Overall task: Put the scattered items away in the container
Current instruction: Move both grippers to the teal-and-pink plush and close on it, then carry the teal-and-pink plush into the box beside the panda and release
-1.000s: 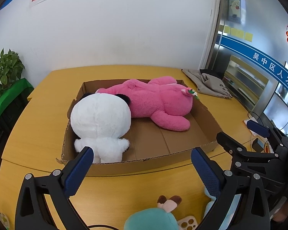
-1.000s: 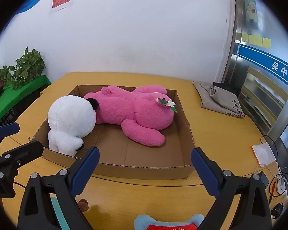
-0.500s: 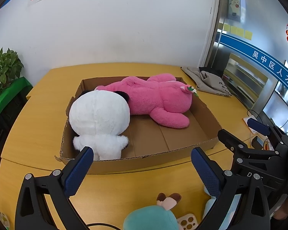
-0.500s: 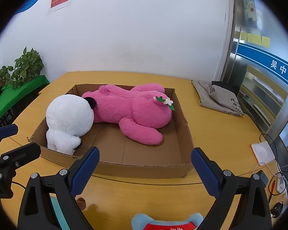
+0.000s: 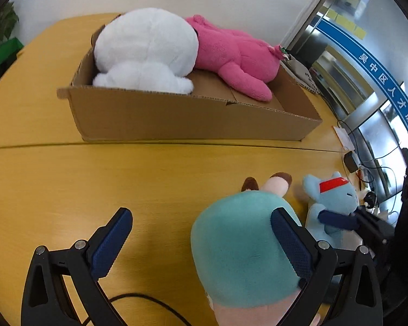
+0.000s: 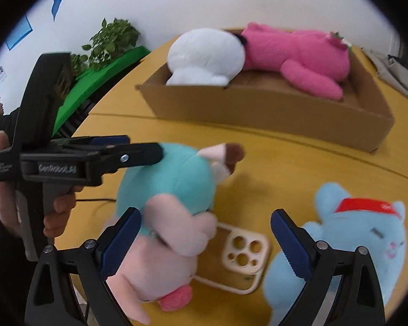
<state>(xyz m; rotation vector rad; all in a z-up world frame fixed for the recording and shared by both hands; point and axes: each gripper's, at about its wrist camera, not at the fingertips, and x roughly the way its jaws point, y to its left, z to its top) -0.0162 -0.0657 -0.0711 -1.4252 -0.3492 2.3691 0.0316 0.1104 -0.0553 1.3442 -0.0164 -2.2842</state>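
left tongs (image 5: pixel 201 241) spread wide, gripping nothing, low over the table (image 5: pixel 68 179); their right pad sits against the teal-headed plush (image 5: pixel 242 247), left pad clear of it. that plush lies with its teal head toward the box (image 5: pixel 182 119), pink body toward the camera, long axis roughly along the tongs. right tongs (image 6: pixel 205 237) also wide apart and empty, with a cream phone case (image 6: pixel 240 255) flat between the pads and the blue cat plush (image 6: pixel 348 241) at the right pad. two plushes on the table; two in the box ahead, white plush (image 5: pixel 147 49) left, pink plush (image 5: pixel 236 54) lying crosswise
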